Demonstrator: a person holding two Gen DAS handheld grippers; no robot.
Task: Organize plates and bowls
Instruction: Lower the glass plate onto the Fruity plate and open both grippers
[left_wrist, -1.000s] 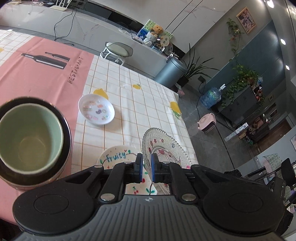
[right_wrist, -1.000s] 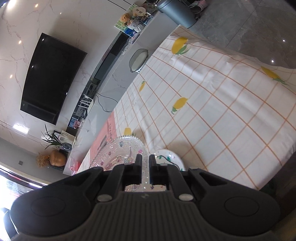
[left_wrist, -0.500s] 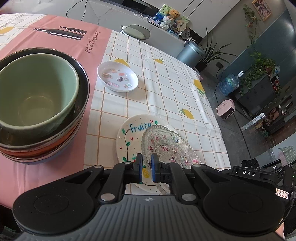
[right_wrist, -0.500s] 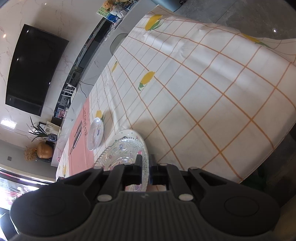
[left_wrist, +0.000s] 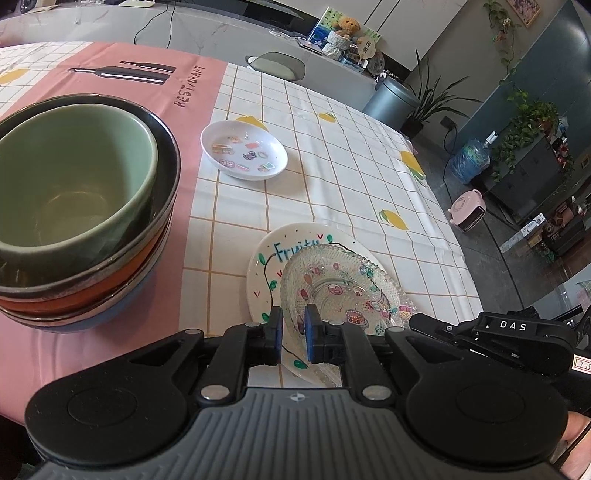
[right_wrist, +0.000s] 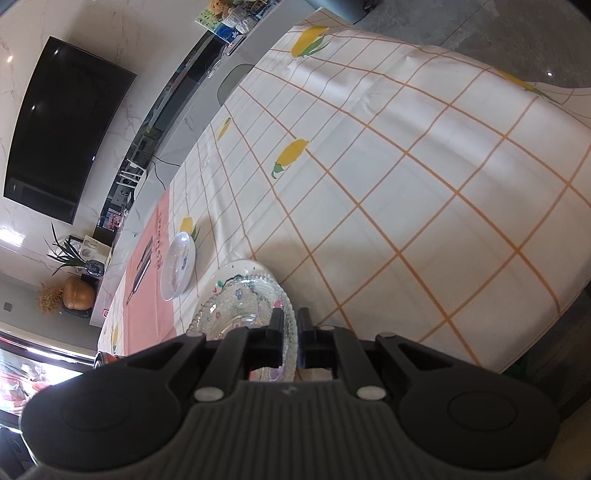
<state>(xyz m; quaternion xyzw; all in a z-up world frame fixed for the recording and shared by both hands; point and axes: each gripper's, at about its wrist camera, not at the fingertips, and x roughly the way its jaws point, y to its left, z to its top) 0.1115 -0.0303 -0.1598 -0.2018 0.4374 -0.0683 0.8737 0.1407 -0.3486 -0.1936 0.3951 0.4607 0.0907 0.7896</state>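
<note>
— what's on the table?
— checked tablecloth (left_wrist: 332, 155); nested bowls (left_wrist: 81, 206) at my left, glass plate (left_wrist: 343, 288) lying on the fruity plate (left_wrist: 273, 258), small white dish (left_wrist: 243, 149) beyond.
— your fingers?
— left gripper (left_wrist: 293, 325) slightly parted around the glass plate's rim; right gripper (right_wrist: 290, 321) pinching its edge.

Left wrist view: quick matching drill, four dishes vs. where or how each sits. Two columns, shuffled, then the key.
Things:
1. green bowl
2. glass plate
3. small sticker dish
4. Fruity plate

Places or states:
A. alone on the checked cloth, beyond the other plates
B. lying on the tablecloth beneath another plate
C. top of the nested bowl stack on the pink cloth
D. on top of the Fruity plate, rim between the fingers of the right gripper

Pairs: 1-C, 2-D, 3-A, 4-B
</note>
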